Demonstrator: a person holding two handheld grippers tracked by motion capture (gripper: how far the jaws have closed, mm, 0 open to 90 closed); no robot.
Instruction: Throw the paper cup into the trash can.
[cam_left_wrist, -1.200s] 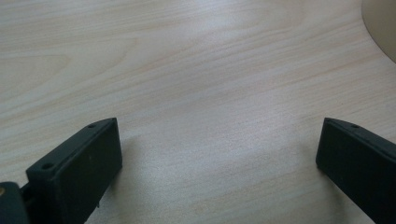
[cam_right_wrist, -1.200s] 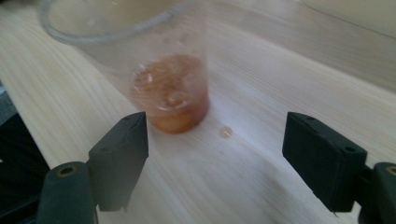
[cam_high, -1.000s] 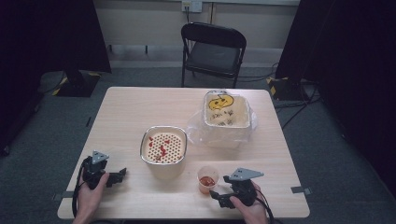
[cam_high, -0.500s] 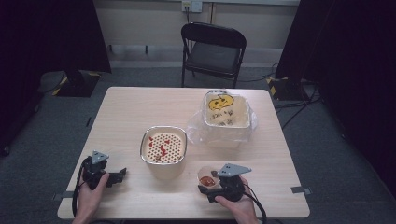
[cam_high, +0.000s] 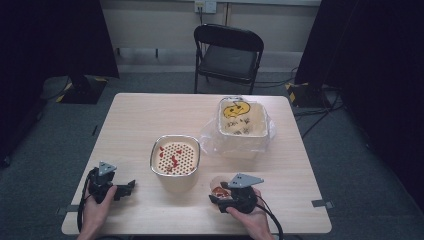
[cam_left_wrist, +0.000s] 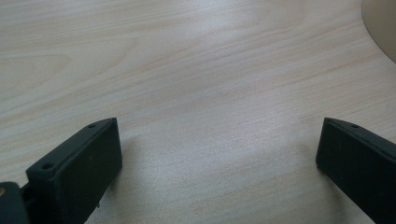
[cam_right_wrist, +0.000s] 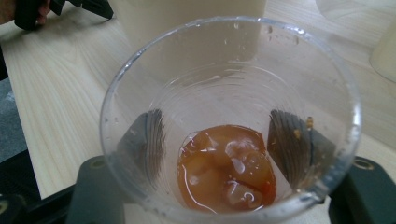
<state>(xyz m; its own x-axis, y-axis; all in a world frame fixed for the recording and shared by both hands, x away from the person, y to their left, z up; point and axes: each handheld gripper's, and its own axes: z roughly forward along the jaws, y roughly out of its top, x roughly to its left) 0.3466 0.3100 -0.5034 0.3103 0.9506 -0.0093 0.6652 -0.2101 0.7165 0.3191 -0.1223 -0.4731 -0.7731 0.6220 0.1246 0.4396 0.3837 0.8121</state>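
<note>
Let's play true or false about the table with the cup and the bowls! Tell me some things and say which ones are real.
1. The right gripper has its jaws around the clear cup. True; they have just been closing on it.
2. The clear cup is empty. False: orange-brown liquid sits in its bottom.
3. The left gripper holds a spoon. False: its jaws stand open over bare table.
4. The strainer bowl has red bits in it. True.
5. The chair stands on the table. False: it stands on the floor behind it.
</note>
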